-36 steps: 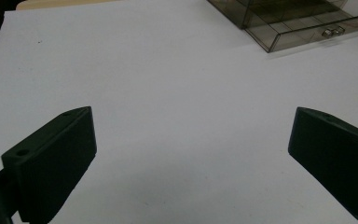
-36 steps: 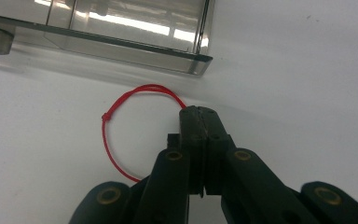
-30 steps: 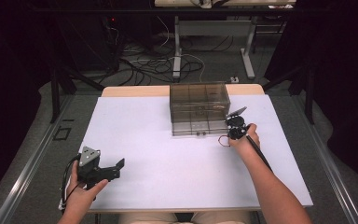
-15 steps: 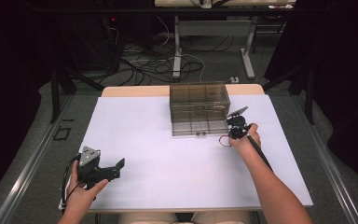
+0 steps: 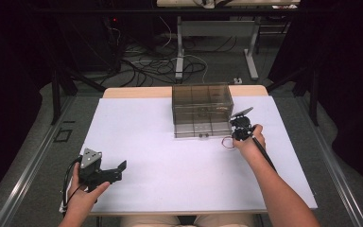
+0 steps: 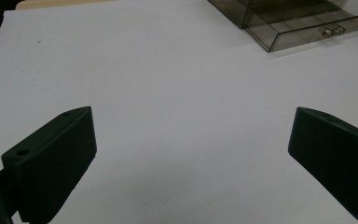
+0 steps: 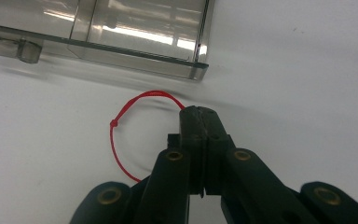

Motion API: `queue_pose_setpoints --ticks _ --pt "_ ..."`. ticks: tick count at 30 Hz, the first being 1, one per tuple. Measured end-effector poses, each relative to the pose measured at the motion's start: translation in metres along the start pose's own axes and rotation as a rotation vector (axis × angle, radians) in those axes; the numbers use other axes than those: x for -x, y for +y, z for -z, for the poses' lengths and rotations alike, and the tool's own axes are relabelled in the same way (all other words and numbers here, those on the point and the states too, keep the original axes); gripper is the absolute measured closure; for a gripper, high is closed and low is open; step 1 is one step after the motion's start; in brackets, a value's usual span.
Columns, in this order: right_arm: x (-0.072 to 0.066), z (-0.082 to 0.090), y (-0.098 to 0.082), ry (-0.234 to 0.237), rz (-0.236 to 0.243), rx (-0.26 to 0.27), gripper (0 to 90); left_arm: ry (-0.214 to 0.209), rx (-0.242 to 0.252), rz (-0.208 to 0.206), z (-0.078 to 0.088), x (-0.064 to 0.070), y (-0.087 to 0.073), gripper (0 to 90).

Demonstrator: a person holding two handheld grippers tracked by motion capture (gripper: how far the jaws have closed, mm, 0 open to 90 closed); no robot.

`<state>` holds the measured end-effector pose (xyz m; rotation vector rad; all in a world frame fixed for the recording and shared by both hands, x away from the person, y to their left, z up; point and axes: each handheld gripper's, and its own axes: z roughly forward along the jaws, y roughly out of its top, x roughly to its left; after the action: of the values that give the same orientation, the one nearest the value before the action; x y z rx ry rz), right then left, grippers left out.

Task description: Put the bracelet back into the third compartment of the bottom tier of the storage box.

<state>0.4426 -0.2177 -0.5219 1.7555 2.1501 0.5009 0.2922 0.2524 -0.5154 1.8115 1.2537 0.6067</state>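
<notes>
Pinched between the closed jaws of the right gripper (image 7: 200,112) is a loop of red string (image 7: 121,122), which lies on the white table (image 5: 170,142) just in front of the near right corner of the clear plastic drawer box (image 5: 202,109). In the right gripper view the string is seen to run in under the jaw tips, a small knot showing on its far side, while most of the loop rests flat on the surface. Compared with the pictures from a second ago, very little has been altered: the right gripper (image 5: 240,124) is kept at the same spot beside the box, and only a slight settling of the hand can be made out. From this it is judged that the grasp has just been secured and the lift not yet begun. The left gripper (image 5: 118,168) is held unmoved near the near left corner of the table, its jaws spread wide and empty.
</notes>
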Motion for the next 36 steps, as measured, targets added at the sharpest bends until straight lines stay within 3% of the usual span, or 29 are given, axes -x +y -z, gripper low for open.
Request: queue_pose_setpoints --ticks 6,15,36 --pt "0.002 0.005 0.001 0.025 -0.029 0.022 90.0 -0.001 0.001 -0.006 0.0 0.0 0.0 0.8" --pt "0.004 0.009 0.002 0.021 -0.014 0.017 90.0 -0.001 0.0 -0.008 0.0 0.0 0.0 0.8" --pt "0.008 0.021 0.007 0.022 -0.031 0.04 90.0 0.003 -0.003 -0.014 0.0 0.0 0.0 0.8"
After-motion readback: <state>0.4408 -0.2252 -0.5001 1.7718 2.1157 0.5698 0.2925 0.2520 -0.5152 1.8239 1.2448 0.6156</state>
